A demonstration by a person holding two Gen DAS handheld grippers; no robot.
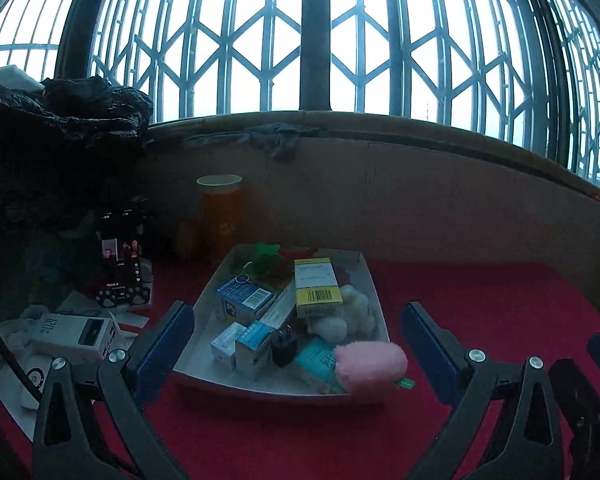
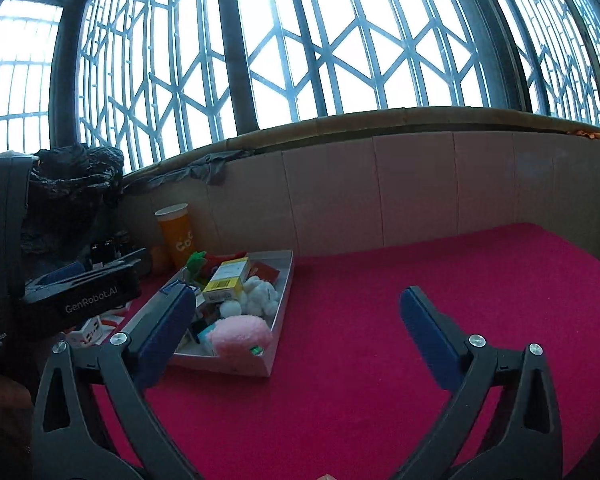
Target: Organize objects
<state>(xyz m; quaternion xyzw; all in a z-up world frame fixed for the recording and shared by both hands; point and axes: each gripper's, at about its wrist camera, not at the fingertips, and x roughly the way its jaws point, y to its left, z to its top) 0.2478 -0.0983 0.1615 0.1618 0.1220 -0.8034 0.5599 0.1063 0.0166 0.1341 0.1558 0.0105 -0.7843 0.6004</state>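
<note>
A white cardboard tray (image 1: 370, 280) is seen lying on a red cloth (image 1: 480, 300), and everything else is placed against it here. Inside the tray a pink plush toy (image 1: 370, 364) fills the near right corner, with a white plush toy (image 1: 348, 312) just behind it. A yellow-and-white box (image 1: 316, 286) with a barcode is propped on top of the pile near the tray's middle, and several blue-and-white boxes (image 1: 244, 300) are packed along the tray's left side. A green toy (image 1: 264, 256) is tucked at the tray's far end. Something dark, possibly a plug adapter (image 1: 284, 346), sits among the near boxes, though the dim light leaves it uncertain.

Behind the tray's far left corner an orange cup (image 1: 220, 212) stands upright against a cardboard wall (image 1: 420, 200). To the tray's left a lit phone (image 1: 120, 264) is propped up, and nearer on that side a white power bank (image 1: 76, 336) lies on some papers.

The left gripper (image 1: 298, 350) is held with its jaws spread wide on either side of the tray's near end, nothing pressed between the pads. The right gripper (image 2: 298, 322) is likewise spread wide, with nothing gripped, its left finger (image 2: 168, 320) overlapping the tray's left edge in the right wrist view and its other finger over bare cloth to the tray's right
</note>
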